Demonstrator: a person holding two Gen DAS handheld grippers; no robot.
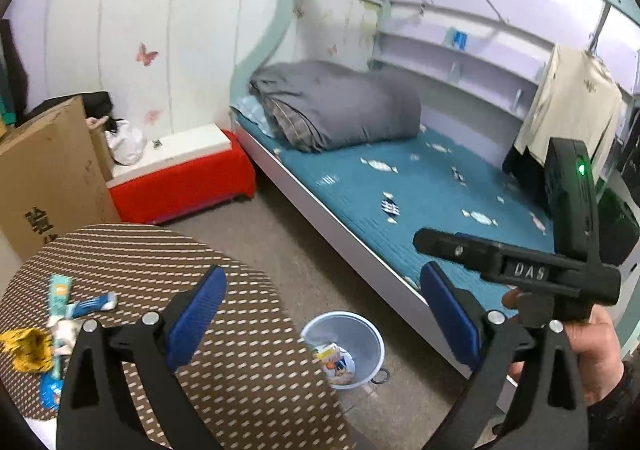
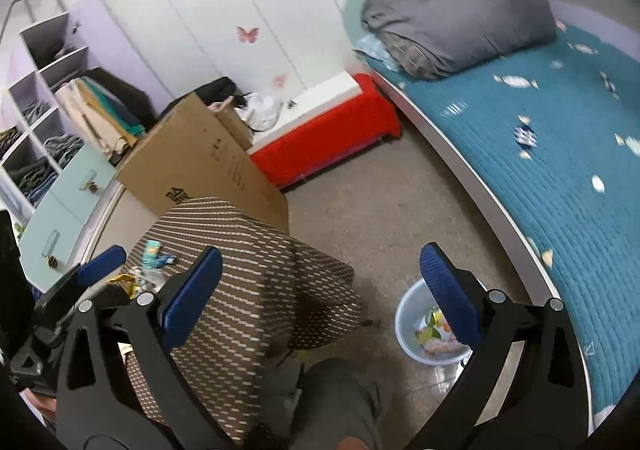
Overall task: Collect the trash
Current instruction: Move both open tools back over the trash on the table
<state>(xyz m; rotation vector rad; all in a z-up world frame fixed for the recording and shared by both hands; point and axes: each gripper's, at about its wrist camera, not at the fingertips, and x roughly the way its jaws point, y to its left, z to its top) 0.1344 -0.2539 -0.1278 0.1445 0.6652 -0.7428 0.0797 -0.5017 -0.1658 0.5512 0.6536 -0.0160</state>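
A pale blue bin (image 1: 352,334) stands on the floor beside the table, with wrappers inside; it also shows in the right wrist view (image 2: 412,326). Several pieces of trash lie on the table's left part: a yellow crumpled wrapper (image 1: 28,348), a teal packet (image 1: 60,296) and a blue-white wrapper (image 1: 94,304); they show small in the right wrist view (image 2: 154,254). My left gripper (image 1: 324,314) is open and empty above the table edge and bin. My right gripper (image 2: 322,286) is open and empty above the floor; its body (image 1: 520,270) shows in the left wrist view.
The table (image 1: 240,350) has a brown patterned cloth. A large cardboard box (image 2: 200,162) leans behind it. A red-covered bench (image 2: 332,138) stands by the wall. A bed (image 1: 400,202) with a teal sheet and a grey duvet (image 1: 340,106) fills the right. A shelf unit (image 2: 40,90) stands left.
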